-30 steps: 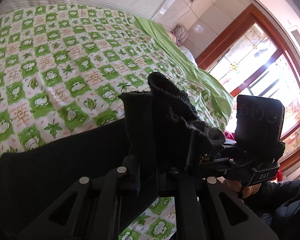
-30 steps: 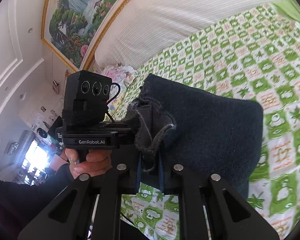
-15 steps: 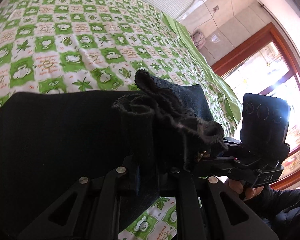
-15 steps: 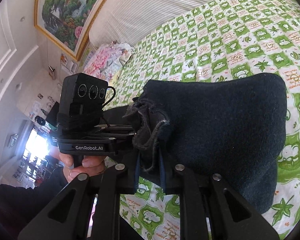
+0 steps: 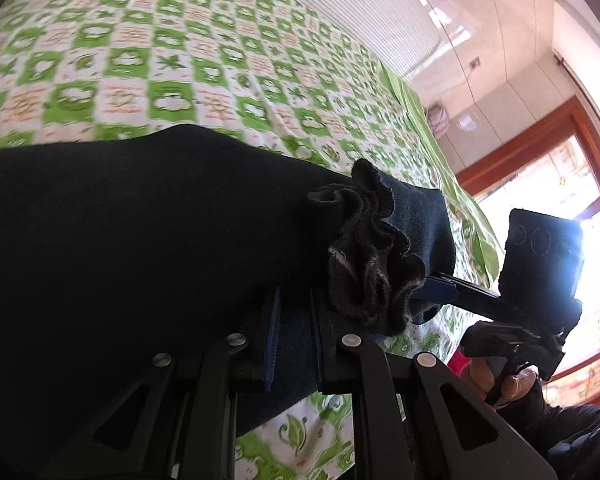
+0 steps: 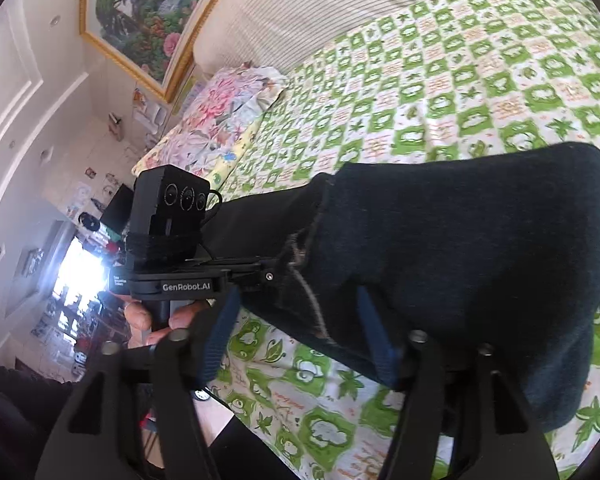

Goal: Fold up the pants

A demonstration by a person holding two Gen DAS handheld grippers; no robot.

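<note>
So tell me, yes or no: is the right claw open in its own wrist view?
Yes, the right claw stands open, its blue fingers spread wide with the dark pants lying loose between them.

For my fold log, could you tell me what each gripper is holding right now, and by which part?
The left gripper pinches the dark pants at a bunched raw edge. The right gripper has opened wide and holds nothing; the cloth lies between its fingers.

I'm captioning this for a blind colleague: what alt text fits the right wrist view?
The right gripper, fingers spread open, sits at the edge of dark folded pants on a green-and-white patterned bedspread. At left, the left gripper meets the pants.
</note>
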